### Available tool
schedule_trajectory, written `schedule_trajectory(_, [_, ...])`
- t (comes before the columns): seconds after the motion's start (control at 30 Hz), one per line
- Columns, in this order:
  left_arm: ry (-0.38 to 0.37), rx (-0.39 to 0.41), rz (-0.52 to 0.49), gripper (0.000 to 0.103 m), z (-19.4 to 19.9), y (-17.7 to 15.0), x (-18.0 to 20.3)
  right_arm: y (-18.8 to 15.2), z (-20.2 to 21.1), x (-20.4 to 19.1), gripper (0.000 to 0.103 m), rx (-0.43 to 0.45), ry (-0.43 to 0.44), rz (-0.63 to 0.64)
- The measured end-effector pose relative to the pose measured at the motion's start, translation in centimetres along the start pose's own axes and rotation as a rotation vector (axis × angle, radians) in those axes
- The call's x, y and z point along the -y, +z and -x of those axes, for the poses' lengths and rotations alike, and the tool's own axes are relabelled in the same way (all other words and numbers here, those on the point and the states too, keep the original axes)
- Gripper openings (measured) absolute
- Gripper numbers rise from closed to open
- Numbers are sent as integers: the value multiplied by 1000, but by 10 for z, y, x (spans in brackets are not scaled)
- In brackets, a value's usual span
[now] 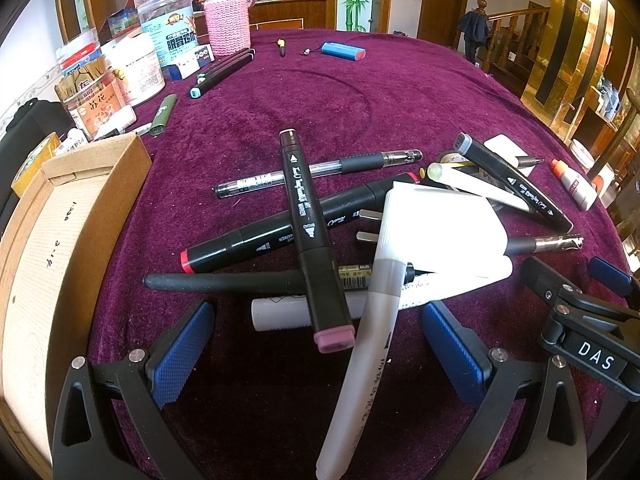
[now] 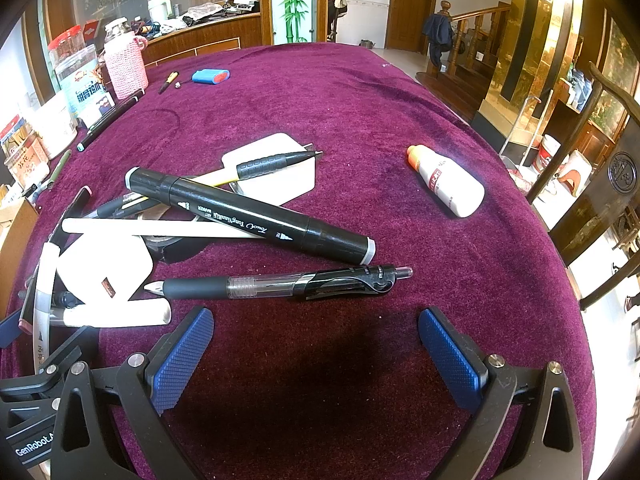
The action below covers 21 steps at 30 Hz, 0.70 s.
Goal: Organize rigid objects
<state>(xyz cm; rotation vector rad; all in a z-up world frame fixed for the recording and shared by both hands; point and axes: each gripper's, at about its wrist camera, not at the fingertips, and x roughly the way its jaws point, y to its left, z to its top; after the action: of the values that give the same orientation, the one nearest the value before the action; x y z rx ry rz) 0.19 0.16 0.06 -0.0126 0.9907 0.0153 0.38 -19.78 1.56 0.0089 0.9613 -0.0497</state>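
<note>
A pile of pens and markers lies on the purple cloth. In the left wrist view a pink-capped black marker [image 1: 310,236] crosses a red-capped marker [image 1: 280,226], a grey-white marker [image 1: 362,360] and a white plug adapter [image 1: 436,228]. My left gripper [image 1: 316,352] is open, its blue pads on either side of the pink cap and the grey marker. In the right wrist view my right gripper [image 2: 316,356] is open just short of a black retractable pen [image 2: 280,285]; beyond it lie a black marker [image 2: 248,210] and a white glue bottle [image 2: 448,186].
A cardboard box [image 1: 60,232] stands at the left of the pile. Jars, a pink knitted bottle [image 1: 227,20] and more markers [image 1: 222,72] crowd the far left; a blue case [image 1: 343,51] lies at the back. The table edge and a wooden chair [image 2: 592,184] are on the right.
</note>
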Motion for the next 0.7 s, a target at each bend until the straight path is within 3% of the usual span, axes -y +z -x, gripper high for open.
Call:
schedule_trajectory(0.4, [1, 1, 1, 103, -3, 2, 0, -1, -2, 2, 102, -2, 6, -3])
schedule_trajectory(0.7, [6, 0, 5, 103, -2, 3, 2, 2, 1, 3, 102, -56, 14, 9])
